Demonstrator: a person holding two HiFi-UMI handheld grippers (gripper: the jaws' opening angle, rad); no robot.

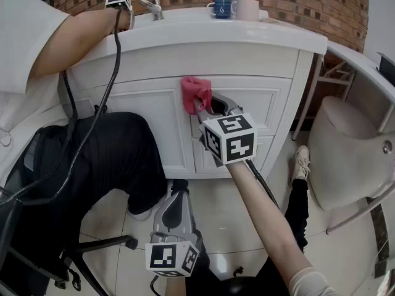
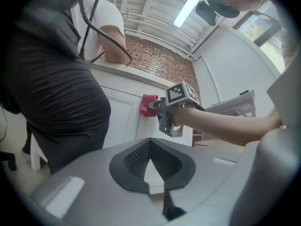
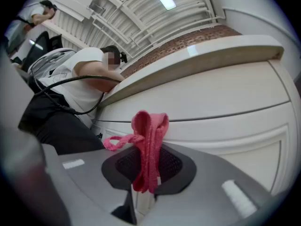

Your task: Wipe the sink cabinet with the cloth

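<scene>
A pink cloth point(image 1: 196, 92) is pressed against the upper front of the white sink cabinet point(image 1: 154, 125), just below the countertop. My right gripper point(image 1: 202, 108) is shut on it, with its marker cube behind. In the right gripper view the cloth point(image 3: 149, 138) stands bunched between the jaws, up against the cabinet front point(image 3: 225, 107). My left gripper point(image 1: 179, 187) hangs low over the floor, pointing at the cabinet and well away from it. Its jaws point(image 2: 149, 149) are shut with nothing in them. From there the cloth point(image 2: 148, 104) shows on the cabinet door point(image 2: 120, 119).
Another person in black trousers point(image 1: 120, 156) sits on a wheeled chair point(image 1: 92, 251) at the left, one arm on the countertop, cable hanging down. A faucet point(image 1: 151, 4), blue mug point(image 1: 221, 8) and white cup point(image 1: 247, 9) stand on top. A toilet point(image 1: 345, 156) is at the right.
</scene>
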